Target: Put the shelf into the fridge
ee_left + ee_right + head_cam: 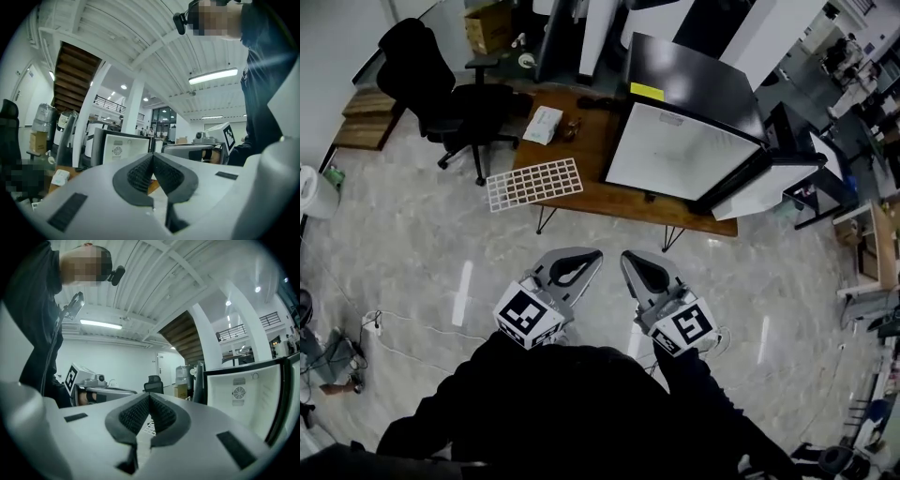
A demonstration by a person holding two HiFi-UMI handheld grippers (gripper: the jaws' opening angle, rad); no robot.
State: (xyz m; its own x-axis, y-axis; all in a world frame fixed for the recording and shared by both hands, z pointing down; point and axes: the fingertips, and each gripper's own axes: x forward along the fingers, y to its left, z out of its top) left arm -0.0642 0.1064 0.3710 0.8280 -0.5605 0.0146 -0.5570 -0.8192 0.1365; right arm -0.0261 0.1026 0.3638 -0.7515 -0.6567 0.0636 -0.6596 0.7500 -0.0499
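Far ahead-left of left claw [597,253]: black padded swivel chair [441,89] on glossy marble-look floor [412,244]. Ahead of left claw, slightly left: shelf [533,184], flat white wire grid of small rectangles, lying on near-left corner of brown wooden table [609,192], one edge overhanging. Beyond shelf, on table: small white packet [543,124]. Ahead-right of both claws: fridge [694,141], boxy, glossy black shell, smooth white inside facing claws, door hanging open at right; well apart from shelf.

Left claw: smooth grey plastic body, dark ribbed rubber pads [138,176], tips pressed together, clenched on nothing, touching nothing, in air above floor. Right claw [626,255]: same build, just right of left claw, the two apart; ribbed pads meeting at a point, clenched, nothing between. In right gripper view: shelf grid low behind tips, fridge's white inside with round vent off to right.
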